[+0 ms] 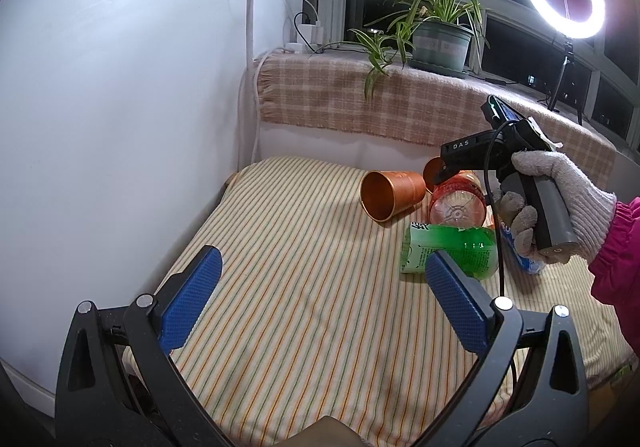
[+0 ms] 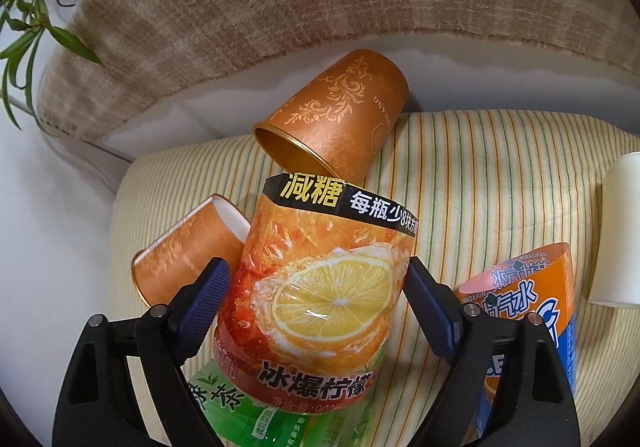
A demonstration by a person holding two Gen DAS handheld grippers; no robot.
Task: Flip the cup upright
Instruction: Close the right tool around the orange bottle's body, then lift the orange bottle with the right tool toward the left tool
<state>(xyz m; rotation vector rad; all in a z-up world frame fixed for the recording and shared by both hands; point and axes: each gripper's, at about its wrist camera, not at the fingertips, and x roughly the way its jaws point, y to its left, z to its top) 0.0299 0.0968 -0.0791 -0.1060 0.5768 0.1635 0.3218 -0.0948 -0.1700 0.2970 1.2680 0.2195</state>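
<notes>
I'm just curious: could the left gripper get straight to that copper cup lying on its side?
Probably yes. The left gripper is open, and only bare striped cloth lies between it and the copper cup, whose mouth faces it.

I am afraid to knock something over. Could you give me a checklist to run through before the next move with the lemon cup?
1. Right gripper on lemon cup: ok, one pad on each side.
2. Grip firm enough to turn it: cannot tell.
3. Lemon cup upright: not ok, it is tilted, with its base towards the left camera.
4. Left gripper out of the way: ok, open, above bare cloth.
5. Room around the cup: not ok, green cup and copper cup are very close.
6. Free place to set it down: ok, on the cloth.
</notes>
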